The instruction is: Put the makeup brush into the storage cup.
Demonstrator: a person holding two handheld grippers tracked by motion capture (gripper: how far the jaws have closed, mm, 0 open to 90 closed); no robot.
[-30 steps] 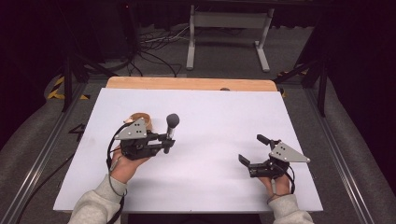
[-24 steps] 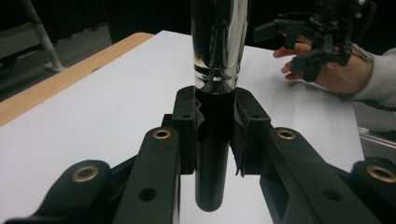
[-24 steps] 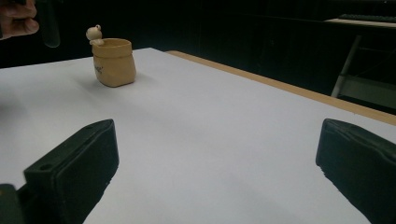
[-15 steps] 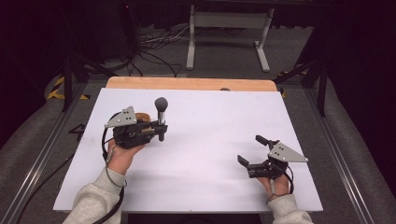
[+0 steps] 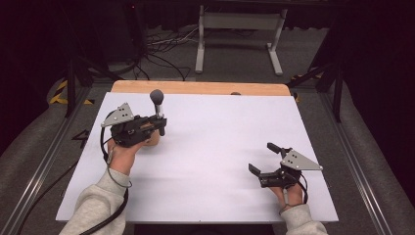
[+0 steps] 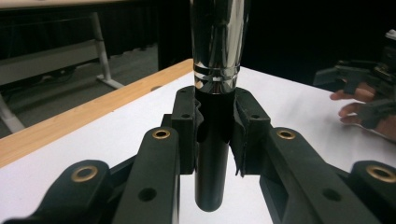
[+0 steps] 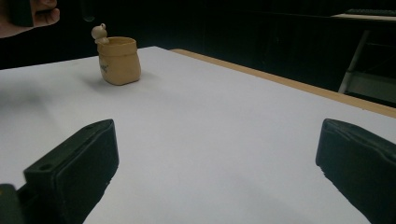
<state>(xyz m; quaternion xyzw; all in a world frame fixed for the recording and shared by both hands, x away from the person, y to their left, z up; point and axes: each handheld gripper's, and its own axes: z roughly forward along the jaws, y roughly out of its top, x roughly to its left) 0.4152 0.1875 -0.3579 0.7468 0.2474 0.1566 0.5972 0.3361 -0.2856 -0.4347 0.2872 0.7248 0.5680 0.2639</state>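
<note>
**Microphone carried left to the pot; right side idle**

Moved since the earlier frames: the left hand-held gripper (image 5: 159, 125) has travelled leftward and toward the far edge of the bench (image 5: 210, 156), taking the microphone (image 5: 157, 105) with it. It now sits over the small tan pot (image 5: 152, 138), which the gripper body largely hides in the high view.

Near: the right hand-held gripper (image 5: 262, 159) rests low on the near right part of the bench, unmoved between frames. Its jaws stand wide apart with nothing between them, as the right gripper view confirms.

Middle: bare white bench surface between the two hands.

Far: the left gripper's jaws are clamped on the microphone's black handle (image 6: 212, 154), below the chrome ring. The microphone stands upright, mesh head up, lower end clear of the bench. In the right gripper view the pot (image 7: 119, 60) stands upright on the bench, with a dark rounded end, probably the microphone's base (image 7: 87, 11), hanging just above and to one side of its mouth.

Judgement: the carry is nearly complete. Remaining work appears to be alignment over the mouth, then lowering. The mouth is narrow, so an off-centre descent could tip the pot.
</note>
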